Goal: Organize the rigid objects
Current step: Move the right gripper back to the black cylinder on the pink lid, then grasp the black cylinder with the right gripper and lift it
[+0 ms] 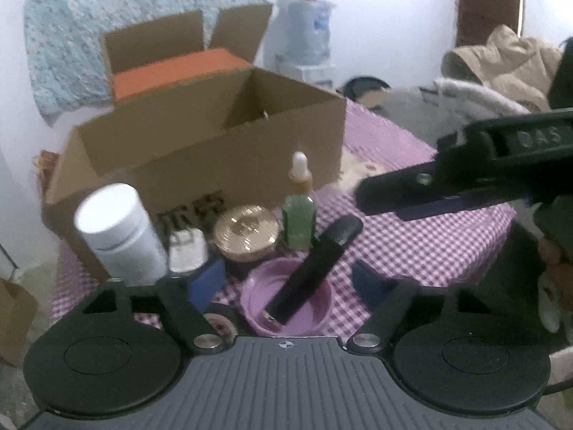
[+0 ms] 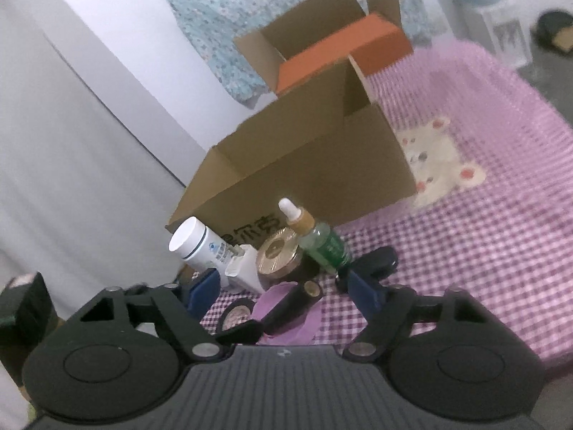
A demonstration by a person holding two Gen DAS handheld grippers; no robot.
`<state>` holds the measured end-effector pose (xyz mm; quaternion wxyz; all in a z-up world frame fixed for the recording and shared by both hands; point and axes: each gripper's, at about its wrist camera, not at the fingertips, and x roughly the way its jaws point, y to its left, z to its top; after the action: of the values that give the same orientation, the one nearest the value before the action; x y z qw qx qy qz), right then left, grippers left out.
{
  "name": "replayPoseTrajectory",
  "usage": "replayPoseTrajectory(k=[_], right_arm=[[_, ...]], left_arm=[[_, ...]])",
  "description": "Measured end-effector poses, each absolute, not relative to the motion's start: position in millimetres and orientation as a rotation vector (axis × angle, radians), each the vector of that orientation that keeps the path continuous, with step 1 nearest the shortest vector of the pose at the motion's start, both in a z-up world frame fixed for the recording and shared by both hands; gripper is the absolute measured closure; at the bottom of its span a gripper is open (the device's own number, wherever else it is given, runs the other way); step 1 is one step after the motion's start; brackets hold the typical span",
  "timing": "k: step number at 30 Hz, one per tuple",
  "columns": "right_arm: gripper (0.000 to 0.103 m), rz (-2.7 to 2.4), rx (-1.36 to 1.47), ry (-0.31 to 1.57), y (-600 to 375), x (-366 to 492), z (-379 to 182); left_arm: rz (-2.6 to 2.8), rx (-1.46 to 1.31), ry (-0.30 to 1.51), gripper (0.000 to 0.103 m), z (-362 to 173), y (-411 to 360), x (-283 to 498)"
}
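Both grippers, left gripper (image 1: 286, 283) and right gripper (image 2: 283, 290), stand partly open and hold nothing. Between the left fingers a black tube (image 1: 315, 268) leans in a purple bowl (image 1: 315, 315). Behind it, bottles stand before the cardboard box (image 1: 200, 150).

Left gripper (image 1: 286, 285) — jaws parted, nothing pressed between the pads, angled downward. Right gripper (image 2: 283, 292) likewise parted and empty — tilted down, rolled sideways.

Looking like a home bedroom: pink checked bedspread (image 2: 465, 251) with a bear patch lying at right, floral quilt (image 1: 107, 18) hanging upper left, water dispenser (image 1: 308, 32) standing at top, clothes (image 1: 501, 61) piling upper right.
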<state>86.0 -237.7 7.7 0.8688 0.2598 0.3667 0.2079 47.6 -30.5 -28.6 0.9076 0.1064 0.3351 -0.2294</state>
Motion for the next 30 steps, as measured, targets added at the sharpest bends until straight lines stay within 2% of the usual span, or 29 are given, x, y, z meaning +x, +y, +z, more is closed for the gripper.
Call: replayPoseTrajectory(k=[6,13,21,30], right_arm=[[0.039,0.446,0.628,0.846,-237,104,-15],[0.052,0.456,0.676,0.896,-235,119,-33],[0.074,0.463,0.724,0.937,-231,131,-50],[0.079,0.475,0.741,0.912,-233,131,-47]], left_arm=[[-0.499,0.259,0.738,0.044,-38,-42,57],[-0.534,0.296,0.773,0.052,-45,-53,66],[-0.541,0.272,0.818,0.067,-51,-55,79],[-0.554,0.268,0.779,0.078,-44,-54,74]])
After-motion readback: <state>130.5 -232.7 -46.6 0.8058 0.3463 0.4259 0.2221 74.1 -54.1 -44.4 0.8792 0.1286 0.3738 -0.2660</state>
